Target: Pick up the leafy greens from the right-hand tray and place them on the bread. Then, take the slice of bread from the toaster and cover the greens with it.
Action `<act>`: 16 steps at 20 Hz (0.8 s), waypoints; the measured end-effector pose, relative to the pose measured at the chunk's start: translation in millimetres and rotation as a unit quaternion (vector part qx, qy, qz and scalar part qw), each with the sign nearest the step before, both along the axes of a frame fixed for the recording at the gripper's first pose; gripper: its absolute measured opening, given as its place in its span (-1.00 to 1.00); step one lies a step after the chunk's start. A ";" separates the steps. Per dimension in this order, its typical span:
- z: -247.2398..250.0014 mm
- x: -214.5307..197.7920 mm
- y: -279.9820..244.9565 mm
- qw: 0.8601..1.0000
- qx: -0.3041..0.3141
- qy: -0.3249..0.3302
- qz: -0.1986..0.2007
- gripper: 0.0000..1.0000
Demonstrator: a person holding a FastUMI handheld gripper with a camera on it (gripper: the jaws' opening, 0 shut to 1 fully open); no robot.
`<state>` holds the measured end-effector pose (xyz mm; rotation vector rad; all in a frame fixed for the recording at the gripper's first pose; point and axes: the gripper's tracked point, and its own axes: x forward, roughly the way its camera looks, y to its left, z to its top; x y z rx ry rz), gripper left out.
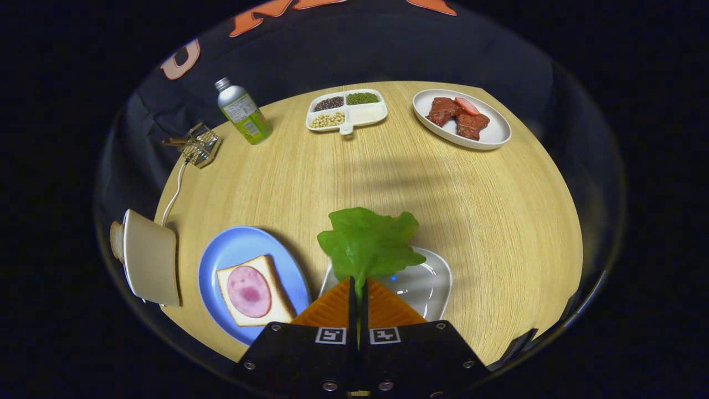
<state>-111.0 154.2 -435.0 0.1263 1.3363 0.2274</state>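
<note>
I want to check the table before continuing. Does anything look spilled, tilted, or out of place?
Nothing stands out. The gripper is shut on the lettuce leaf above the clear tray. The bread with ham lies flat on the blue plate, and the bottle stands upright.

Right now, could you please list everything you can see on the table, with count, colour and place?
leafy greens: one, green, pinched between the fingers, above the clear tray
clear tray: one, just ahead of the fingers
blue plate: one, left of the tray
bread with ham: one slice, on the blue plate
toaster: one, cream, left of the plate, bread slice in it
bottle: one, green label, far left
wire rack: one, beside the bottle
divided dish: one, white, far side
meat plate: one, white, far right
table: one, light wood
fingers: two, closed on the greens' stem
</note>
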 end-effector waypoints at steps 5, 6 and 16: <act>40.4 -8.0 51.5 0.997 0.079 -0.011 0.021 -0.98; 44.4 -11.7 61.0 0.995 0.092 -0.010 0.026 -0.98; 45.6 -49.0 141.9 0.987 0.128 0.042 0.085 -0.95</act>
